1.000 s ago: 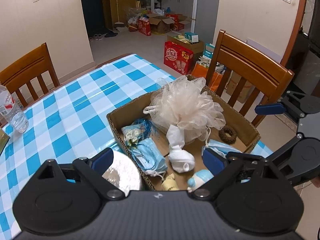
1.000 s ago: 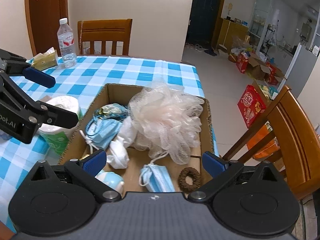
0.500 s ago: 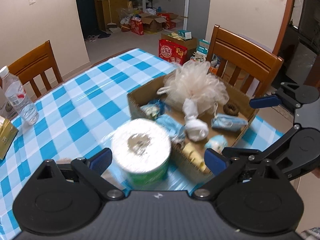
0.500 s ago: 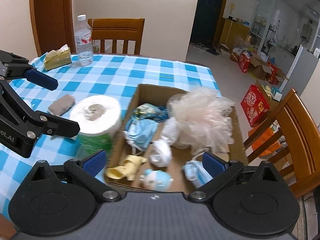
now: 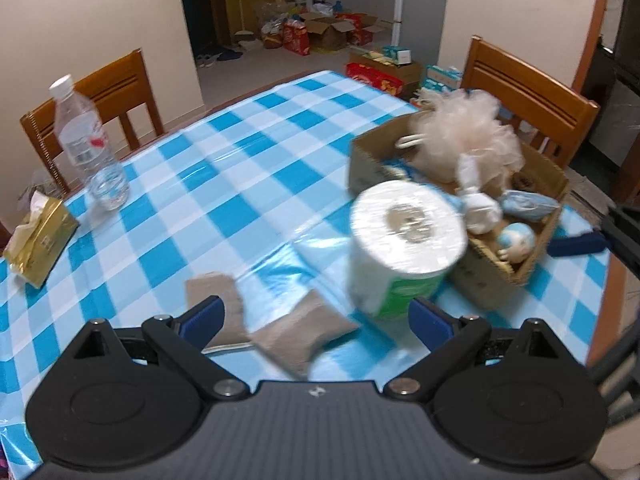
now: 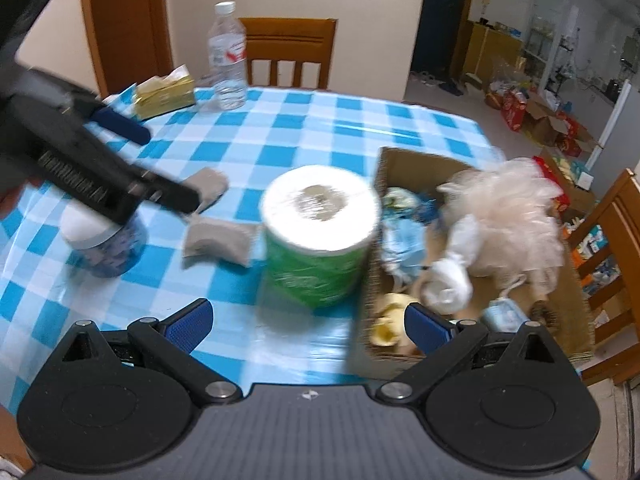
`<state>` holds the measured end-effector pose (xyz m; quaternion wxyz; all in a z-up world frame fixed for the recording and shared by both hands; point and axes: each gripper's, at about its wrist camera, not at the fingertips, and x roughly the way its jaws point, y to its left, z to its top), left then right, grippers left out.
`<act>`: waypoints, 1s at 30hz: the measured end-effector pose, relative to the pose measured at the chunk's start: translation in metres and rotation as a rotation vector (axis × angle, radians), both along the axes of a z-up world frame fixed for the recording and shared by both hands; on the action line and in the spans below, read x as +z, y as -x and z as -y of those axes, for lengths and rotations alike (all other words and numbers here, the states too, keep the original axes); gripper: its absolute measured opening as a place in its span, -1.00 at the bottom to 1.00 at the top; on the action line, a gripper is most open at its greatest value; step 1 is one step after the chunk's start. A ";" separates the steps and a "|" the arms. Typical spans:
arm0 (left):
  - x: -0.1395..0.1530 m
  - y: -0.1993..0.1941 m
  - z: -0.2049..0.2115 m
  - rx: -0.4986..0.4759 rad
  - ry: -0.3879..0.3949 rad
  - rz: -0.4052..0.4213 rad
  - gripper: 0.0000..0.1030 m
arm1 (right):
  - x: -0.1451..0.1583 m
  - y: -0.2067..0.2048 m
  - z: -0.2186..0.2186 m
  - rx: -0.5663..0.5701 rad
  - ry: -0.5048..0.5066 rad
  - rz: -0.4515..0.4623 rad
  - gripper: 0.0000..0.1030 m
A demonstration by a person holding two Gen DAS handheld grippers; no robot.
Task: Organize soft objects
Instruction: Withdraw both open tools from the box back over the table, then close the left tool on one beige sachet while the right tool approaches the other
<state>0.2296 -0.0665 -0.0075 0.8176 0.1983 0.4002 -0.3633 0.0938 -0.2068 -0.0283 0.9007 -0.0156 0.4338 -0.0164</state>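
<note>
Both grippers have pulled back from the cardboard box (image 5: 516, 256) since a second ago, bringing two grey-brown socks (image 5: 304, 330) into view. Left to right on the blue-and-white checked table (image 5: 240, 184): a gold tissue pack (image 5: 38, 242), a clear water bottle (image 5: 86, 144) with an unreadable red-marked label, the socks, and a green-wrapped toilet roll (image 6: 320, 236) touching the box at the right edge. The left gripper (image 5: 316, 320) is wide open and empty just above a sock; the right gripper (image 6: 308, 326) is likewise spread and empty, with the roll just ahead.

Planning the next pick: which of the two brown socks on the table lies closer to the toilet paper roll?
The brown sock lying right beside the green-wrapped toilet paper roll; the other brown sock sits farther back, partly behind the left gripper.
</note>
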 end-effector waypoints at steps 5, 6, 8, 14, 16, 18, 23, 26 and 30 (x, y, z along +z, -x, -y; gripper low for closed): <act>-0.009 -0.036 -0.011 0.062 -0.015 -0.028 0.91 | -0.008 -0.005 -0.028 0.048 0.013 -0.023 1.00; -0.011 -0.044 -0.011 0.088 -0.018 -0.030 0.91 | -0.009 -0.006 -0.032 0.059 0.014 -0.028 1.00; -0.018 -0.062 -0.012 0.139 -0.029 -0.043 0.91 | -0.012 -0.009 -0.039 0.090 0.012 -0.033 1.00; -0.047 -0.110 -0.008 0.233 -0.054 -0.135 0.90 | -0.024 -0.022 -0.052 0.178 0.002 -0.047 1.00; -0.060 -0.121 -0.005 0.264 -0.071 -0.169 0.89 | -0.028 -0.026 -0.056 0.208 -0.011 -0.051 1.00; -0.069 -0.128 -0.002 0.280 -0.085 -0.187 0.89 | -0.033 -0.032 -0.059 0.234 -0.015 -0.058 1.00; -0.087 -0.134 0.007 0.286 -0.118 -0.213 0.83 | -0.044 -0.047 -0.072 0.307 0.021 -0.069 1.00; -0.093 -0.138 0.009 0.287 -0.131 -0.231 0.82 | -0.050 -0.057 -0.084 0.361 0.064 -0.068 1.00; -0.097 -0.144 0.011 0.294 -0.142 -0.235 0.81 | -0.057 -0.071 -0.098 0.429 0.086 -0.076 1.00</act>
